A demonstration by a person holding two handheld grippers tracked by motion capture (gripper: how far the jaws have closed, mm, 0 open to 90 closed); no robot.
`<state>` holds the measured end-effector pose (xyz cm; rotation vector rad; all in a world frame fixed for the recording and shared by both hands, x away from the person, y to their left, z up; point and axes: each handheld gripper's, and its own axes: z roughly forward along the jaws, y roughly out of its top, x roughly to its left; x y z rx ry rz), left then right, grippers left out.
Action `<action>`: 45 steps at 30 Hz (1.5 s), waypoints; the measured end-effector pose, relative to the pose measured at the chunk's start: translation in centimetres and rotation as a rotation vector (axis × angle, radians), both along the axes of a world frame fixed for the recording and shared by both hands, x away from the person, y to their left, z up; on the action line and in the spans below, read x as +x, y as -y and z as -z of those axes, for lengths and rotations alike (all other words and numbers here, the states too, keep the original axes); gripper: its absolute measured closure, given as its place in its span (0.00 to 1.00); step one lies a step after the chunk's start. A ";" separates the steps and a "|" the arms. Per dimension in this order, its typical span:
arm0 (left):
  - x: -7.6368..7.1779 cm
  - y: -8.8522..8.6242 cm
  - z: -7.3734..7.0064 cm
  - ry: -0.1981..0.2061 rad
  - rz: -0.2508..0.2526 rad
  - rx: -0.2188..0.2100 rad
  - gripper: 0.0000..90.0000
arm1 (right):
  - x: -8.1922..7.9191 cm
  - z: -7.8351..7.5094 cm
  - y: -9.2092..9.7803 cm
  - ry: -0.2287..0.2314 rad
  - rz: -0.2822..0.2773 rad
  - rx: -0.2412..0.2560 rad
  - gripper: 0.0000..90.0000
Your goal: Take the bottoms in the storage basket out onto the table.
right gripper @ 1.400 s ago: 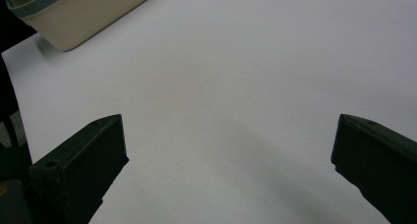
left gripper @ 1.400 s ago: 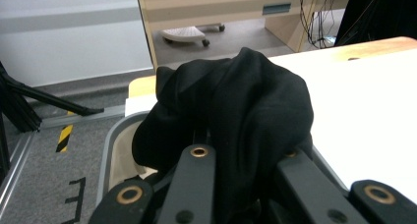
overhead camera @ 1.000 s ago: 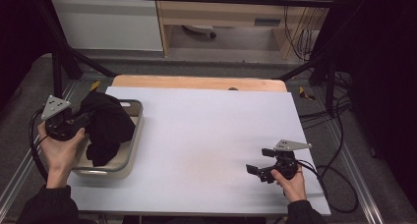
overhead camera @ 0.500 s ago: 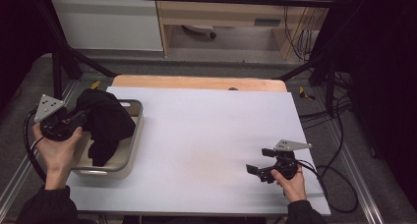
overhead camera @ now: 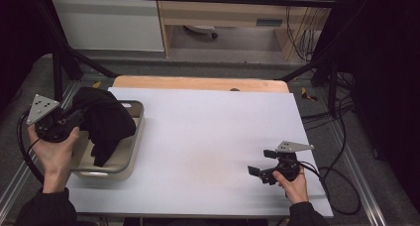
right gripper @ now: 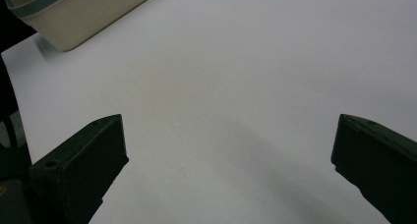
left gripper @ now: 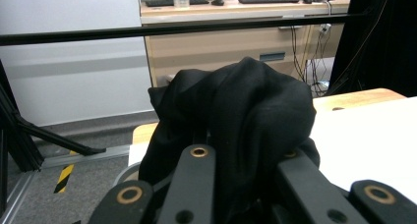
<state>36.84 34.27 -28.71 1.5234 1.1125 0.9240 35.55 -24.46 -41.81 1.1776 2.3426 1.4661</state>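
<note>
White-topped counter (overhead camera: pixel 208 137), wooden strip along its far edge. Beige tray (overhead camera: pixel 130 151) sits at the counter's left side, near the person's edge.

Left tongs (overhead camera: pixel 74 121) at the tray's left rim, closed on a black garment (overhead camera: pixel 106 122). The cloth is bunched and lifted; part of it hangs down into the tray, and its bulk hides most of the tray's interior. In the left gripper view the black fabric (left gripper: pixel 236 116) fills the space between the jaws and blocks the counter beyond them.

Right tongs (overhead camera: pixel 256 173) low over the counter's near right corner, well apart from the tray, jaws spread wide, nothing between them. The right gripper view looks across bare white surface toward the tray's corner (right gripper: pixel 74 17).

Behind the counter: black frame bars, a white cabinet (overhead camera: pixel 109 23), a wooden desk (overhead camera: pixel 223 13), cables (overhead camera: pixel 302 32) hanging at right.
</note>
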 end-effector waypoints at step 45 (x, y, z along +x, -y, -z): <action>-1.3 0.3 -2.7 0.136 0.001 -0.067 0.94 | 0.0 0.0 0.0 -0.001 0.003 -0.002 0.01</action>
